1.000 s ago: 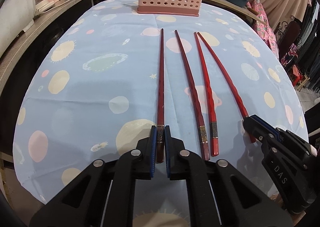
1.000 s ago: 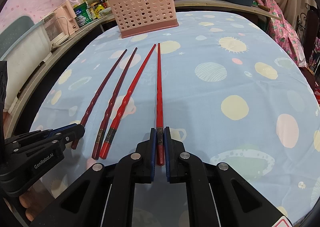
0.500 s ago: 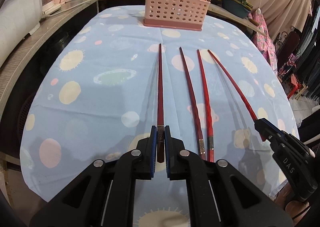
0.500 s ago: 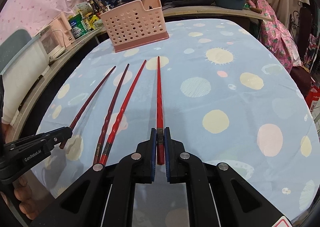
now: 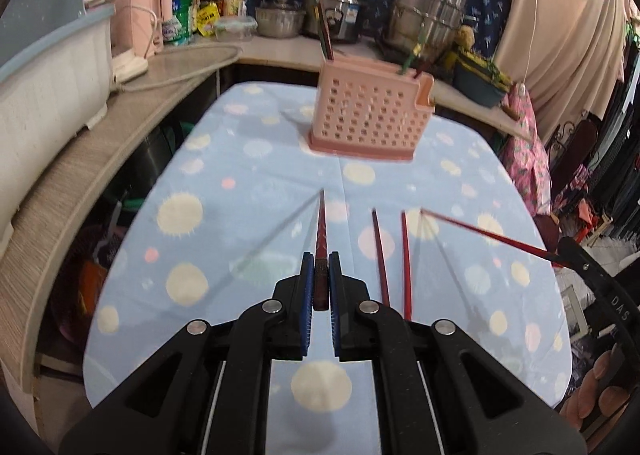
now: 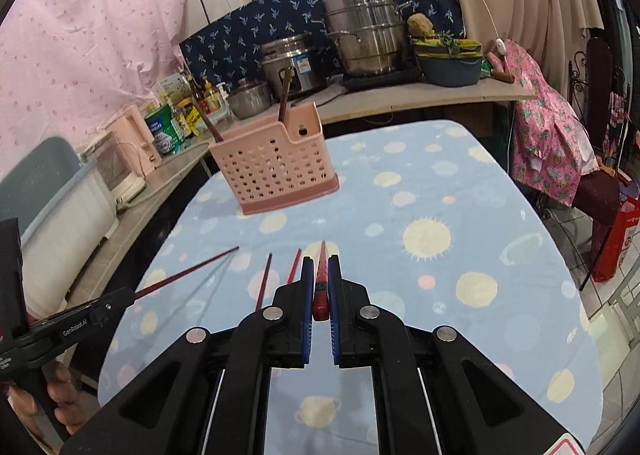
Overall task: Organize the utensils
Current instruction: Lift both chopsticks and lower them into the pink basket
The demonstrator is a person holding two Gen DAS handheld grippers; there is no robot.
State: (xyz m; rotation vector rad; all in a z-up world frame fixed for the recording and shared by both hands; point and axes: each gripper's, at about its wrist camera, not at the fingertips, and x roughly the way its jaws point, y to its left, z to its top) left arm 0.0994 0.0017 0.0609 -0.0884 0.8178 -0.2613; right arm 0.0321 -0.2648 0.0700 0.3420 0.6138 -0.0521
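My left gripper (image 5: 319, 265) is shut on a dark red chopstick (image 5: 321, 231) and holds it lifted above the table, tip toward the pink perforated utensil basket (image 5: 370, 123). My right gripper (image 6: 320, 269) is shut on a bright red chopstick (image 6: 321, 267), also lifted and pointing at the basket (image 6: 272, 167). Two more red chopsticks (image 5: 380, 255) (image 5: 406, 259) lie on the blue spotted tablecloth (image 5: 240, 215) between the grippers. The right gripper (image 5: 568, 251) with its chopstick (image 5: 488, 235) shows in the left wrist view. The left gripper (image 6: 116, 301) with its chopstick (image 6: 188, 271) shows in the right wrist view.
A counter (image 5: 100, 159) runs along the table's left and back with a white tub (image 5: 48, 87), bottles (image 5: 180, 15) and steel pots (image 6: 360, 39). A few utensils stand in the basket. A pink-patterned cloth (image 6: 548, 135) hangs off the right.
Both grippers have lifted their chopsticks off the table and tilted up, so the basket and counter now fill more of each view. The two middle chopsticks stayed on the cloth.
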